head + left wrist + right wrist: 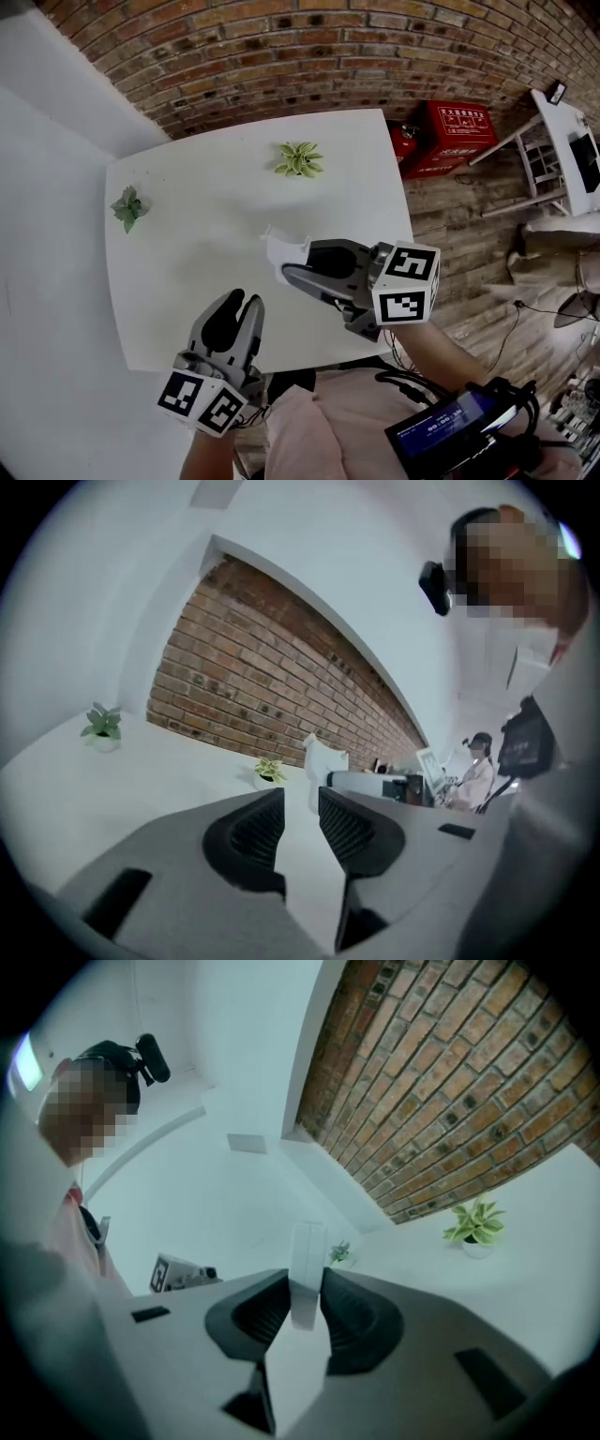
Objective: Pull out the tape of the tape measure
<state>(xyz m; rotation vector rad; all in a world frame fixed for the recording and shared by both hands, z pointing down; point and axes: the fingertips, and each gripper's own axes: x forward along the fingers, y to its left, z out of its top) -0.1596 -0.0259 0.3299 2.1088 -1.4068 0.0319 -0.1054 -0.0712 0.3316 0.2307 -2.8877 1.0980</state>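
Brick wall [281,47]; white table [202,248]; white side wall [47,122].

The person wears a pale pink top [319,433]. The left gripper [242,301] and the right gripper [296,263] share one build: smooth grey moulded shells with rounded jaws, lined inside with black ribbed pads [259,832]. Each carries a white cube [406,282] printed with black square markers. At the waist sits a black device [442,424] with a blue-lit screen – black cables [411,383] loop beside it.
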